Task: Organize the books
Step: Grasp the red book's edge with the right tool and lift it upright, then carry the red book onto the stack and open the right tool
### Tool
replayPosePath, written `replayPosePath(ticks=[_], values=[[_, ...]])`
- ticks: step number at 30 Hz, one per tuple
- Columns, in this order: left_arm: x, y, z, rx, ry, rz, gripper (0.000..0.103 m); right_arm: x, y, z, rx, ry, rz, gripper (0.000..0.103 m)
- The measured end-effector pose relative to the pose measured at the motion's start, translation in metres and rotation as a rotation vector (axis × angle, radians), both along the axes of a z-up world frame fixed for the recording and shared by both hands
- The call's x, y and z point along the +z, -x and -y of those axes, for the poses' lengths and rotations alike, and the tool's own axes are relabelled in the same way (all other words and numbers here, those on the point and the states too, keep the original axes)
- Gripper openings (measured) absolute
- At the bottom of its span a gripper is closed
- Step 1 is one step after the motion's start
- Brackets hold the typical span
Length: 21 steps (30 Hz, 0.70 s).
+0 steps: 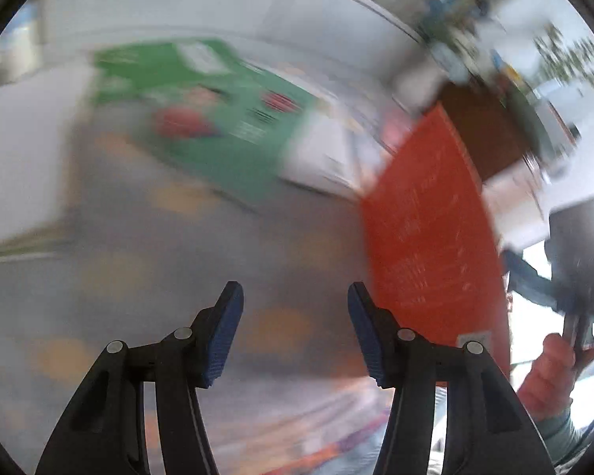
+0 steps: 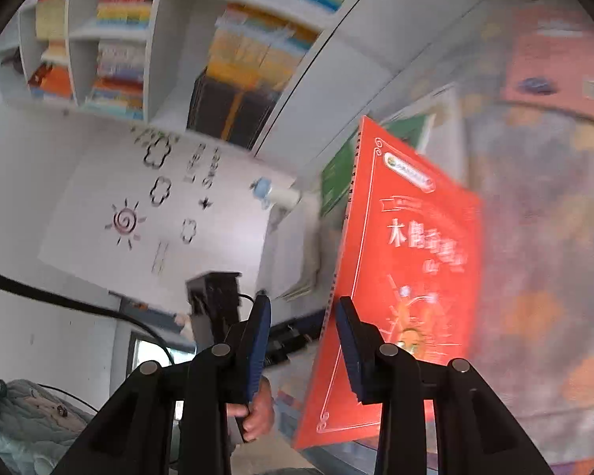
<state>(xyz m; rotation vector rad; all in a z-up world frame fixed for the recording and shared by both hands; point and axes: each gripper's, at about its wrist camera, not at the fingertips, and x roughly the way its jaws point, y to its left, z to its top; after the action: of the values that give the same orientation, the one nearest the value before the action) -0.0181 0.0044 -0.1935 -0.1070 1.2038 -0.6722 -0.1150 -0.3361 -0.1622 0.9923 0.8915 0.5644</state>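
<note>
Right hand-held gripper (image 2: 303, 340): jaws apart, red book (image 2: 400, 277) upright beside right pad, grip unclear | left hand-held gripper (image 1: 295, 324): apart, empty | far: green book (image 1: 217, 118) on counter (image 1: 178, 257); shelf (image 2: 138, 35) stocked | sorting unfinished

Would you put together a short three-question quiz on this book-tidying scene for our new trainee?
1. True or false: the left tongs are clamped on a book.
2. What colour is the upright book beside the right tongs? A red, B blue, C black.
3. Fill in: the flat book beyond the left tongs is coloured ____.
Key: 1 false, they stand open and empty; 2 A; 3 green.
</note>
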Motion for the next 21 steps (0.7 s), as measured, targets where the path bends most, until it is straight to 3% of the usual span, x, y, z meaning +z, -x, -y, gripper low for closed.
replayPosePath(ticks=[4, 7, 13, 17, 21], values=[[0.003, -0.014, -0.06, 0.07, -0.018, 0.01, 0.052, -0.02, -0.019, -0.052, 0.053, 0.015, -0.064, 0.038], [-0.014, -0.012, -0.063, 0.043, -0.028, -0.016, 0.057, -0.039, -0.017, -0.076, 0.033, 0.082, -0.13, 0.046], [-0.068, 0.0, -0.026, -0.082, -0.033, -0.157, 0.057, -0.082, -0.005, -0.096, -0.088, 0.462, -0.349, 0.048], [-0.083, 0.009, -0.009, -0.11, -0.018, -0.157, 0.055, -0.093, 0.0, -0.095, -0.14, 0.611, -0.37, 0.048], [-0.083, 0.01, -0.002, -0.148, -0.014, -0.138, 0.05, -0.093, 0.007, -0.11, -0.146, 0.736, -0.345, 0.02]])
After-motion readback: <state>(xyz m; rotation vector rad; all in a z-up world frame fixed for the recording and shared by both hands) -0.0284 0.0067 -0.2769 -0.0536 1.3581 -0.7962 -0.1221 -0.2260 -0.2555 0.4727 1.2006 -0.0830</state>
